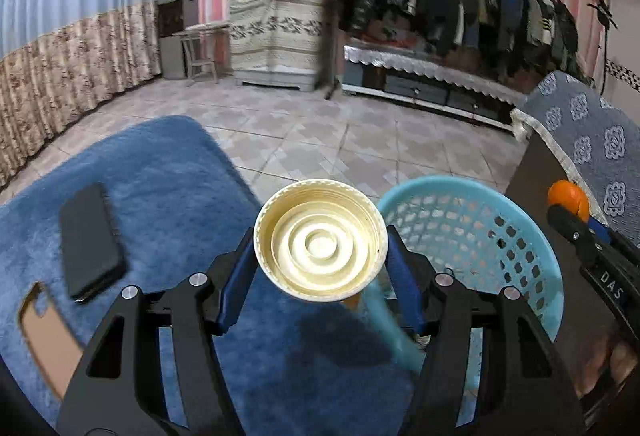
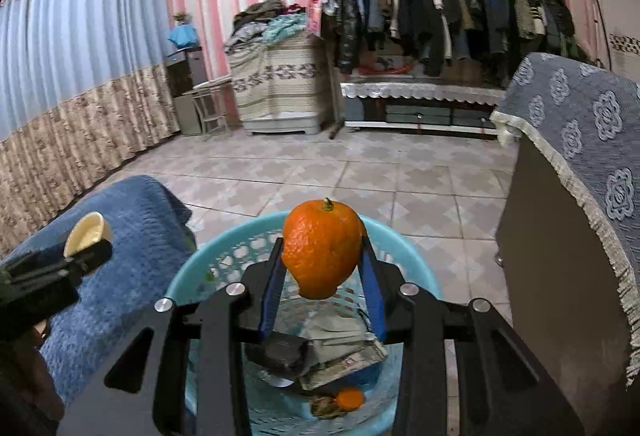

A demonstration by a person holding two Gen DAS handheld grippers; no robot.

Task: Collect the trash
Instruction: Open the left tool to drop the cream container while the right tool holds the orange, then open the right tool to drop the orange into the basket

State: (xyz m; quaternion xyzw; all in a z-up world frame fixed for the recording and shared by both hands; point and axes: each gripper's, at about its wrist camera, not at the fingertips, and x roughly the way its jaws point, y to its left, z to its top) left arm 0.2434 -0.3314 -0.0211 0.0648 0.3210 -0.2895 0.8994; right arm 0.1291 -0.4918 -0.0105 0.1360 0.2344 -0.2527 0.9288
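My left gripper (image 1: 320, 248) is shut on a cream plastic lid (image 1: 320, 240), open side facing the camera, held above the blue surface just left of a light blue mesh basket (image 1: 500, 220). My right gripper (image 2: 324, 260) is shut on an orange peel (image 2: 322, 248) and holds it over the same basket (image 2: 224, 256). Inside the basket lie a crumpled wrapper (image 2: 344, 360), a dark object and a small bit of orange peel (image 2: 350, 396). The left gripper and its lid (image 2: 86, 232) show at the left of the right wrist view. The right gripper with the peel (image 1: 568, 196) shows at the right of the left wrist view.
A black phone (image 1: 90, 240) and a tan phone case (image 1: 48, 340) lie on the blue fuzzy cover (image 1: 160, 176). A dark cabinet under a grey flowered cloth (image 2: 580, 140) stands right of the basket. Tiled floor, a clothes rack (image 2: 440, 8) and curtains lie beyond.
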